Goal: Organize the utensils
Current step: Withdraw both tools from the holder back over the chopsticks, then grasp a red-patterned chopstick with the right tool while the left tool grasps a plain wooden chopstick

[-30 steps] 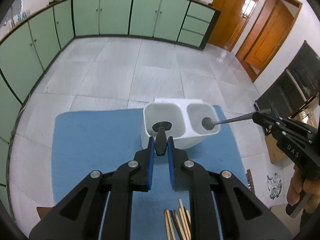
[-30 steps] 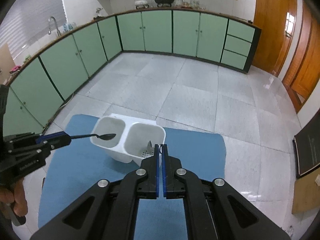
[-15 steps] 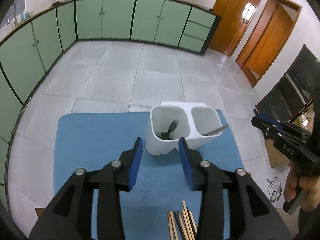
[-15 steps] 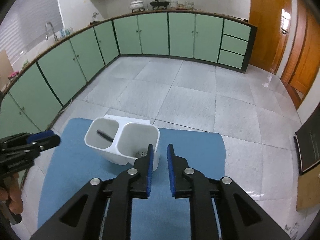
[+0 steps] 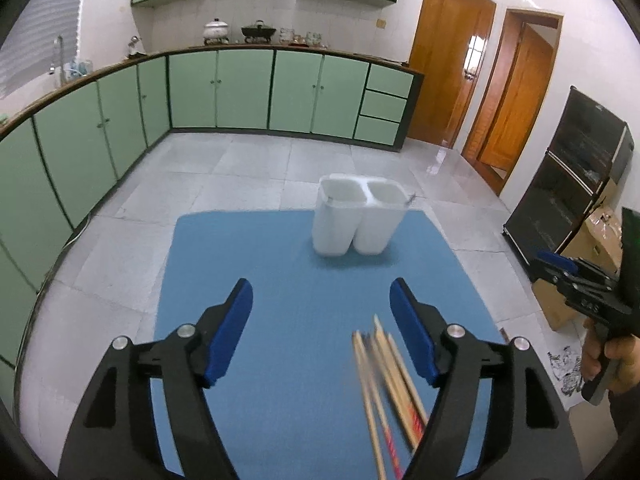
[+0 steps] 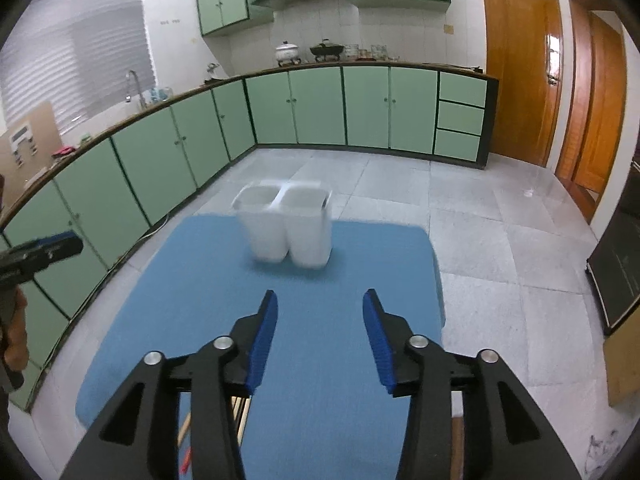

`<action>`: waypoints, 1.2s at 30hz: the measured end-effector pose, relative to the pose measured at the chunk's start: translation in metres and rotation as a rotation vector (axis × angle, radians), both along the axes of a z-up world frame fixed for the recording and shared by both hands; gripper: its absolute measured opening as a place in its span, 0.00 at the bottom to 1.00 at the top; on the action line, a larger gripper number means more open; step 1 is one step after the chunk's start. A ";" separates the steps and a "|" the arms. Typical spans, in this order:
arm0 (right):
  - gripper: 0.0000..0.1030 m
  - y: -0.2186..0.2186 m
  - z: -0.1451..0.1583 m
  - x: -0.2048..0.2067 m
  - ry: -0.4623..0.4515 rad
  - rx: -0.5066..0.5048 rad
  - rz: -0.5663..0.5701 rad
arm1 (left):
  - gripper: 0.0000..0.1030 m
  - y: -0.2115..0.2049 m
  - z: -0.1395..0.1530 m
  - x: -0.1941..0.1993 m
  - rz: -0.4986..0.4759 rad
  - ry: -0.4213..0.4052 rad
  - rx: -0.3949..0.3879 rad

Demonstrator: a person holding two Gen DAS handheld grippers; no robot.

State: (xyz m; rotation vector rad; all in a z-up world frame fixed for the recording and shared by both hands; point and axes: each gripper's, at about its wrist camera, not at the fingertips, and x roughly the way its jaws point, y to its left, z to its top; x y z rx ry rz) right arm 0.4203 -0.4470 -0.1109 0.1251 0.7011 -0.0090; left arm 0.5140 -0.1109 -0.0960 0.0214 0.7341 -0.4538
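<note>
Wooden chopsticks (image 5: 386, 384) lie just below the empty left gripper (image 5: 322, 300).

You can make out no clear writing anywhere. The right gripper (image 5: 560, 266) bears pale letters. They are too blurred to read.

Left gripper (image 5: 321, 304) tilted downward, jaws just been opening, now spread wide with nothing between. Right gripper (image 6: 320, 316) likewise angled down, jaws just been opening, moderately apart and empty. Right hand (image 5: 612, 360) wrapped around its handle
</note>
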 end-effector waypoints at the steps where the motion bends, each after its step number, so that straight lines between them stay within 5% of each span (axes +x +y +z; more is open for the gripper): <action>1: 0.44 0.005 -0.008 -0.017 -0.003 -0.002 0.007 | 0.72 0.007 -0.005 -0.010 0.010 -0.005 -0.003; 9: 0.47 0.056 -0.080 -0.120 -0.011 -0.027 0.028 | 0.74 0.028 -0.070 -0.107 0.042 -0.017 0.025; 15: 0.47 0.090 -0.138 -0.153 0.047 -0.028 0.057 | 0.74 0.026 -0.124 -0.157 0.037 -0.027 0.075; 27: 0.42 0.129 -0.183 -0.145 0.080 -0.091 0.096 | 0.76 0.036 -0.157 -0.168 0.069 0.007 0.058; 33: 0.19 0.124 -0.186 -0.139 0.052 -0.095 0.078 | 0.76 0.018 -0.170 -0.168 0.039 0.030 0.079; 36: 0.16 0.123 -0.186 -0.136 0.046 -0.099 0.075 | 0.76 0.008 -0.178 -0.167 0.022 0.046 0.086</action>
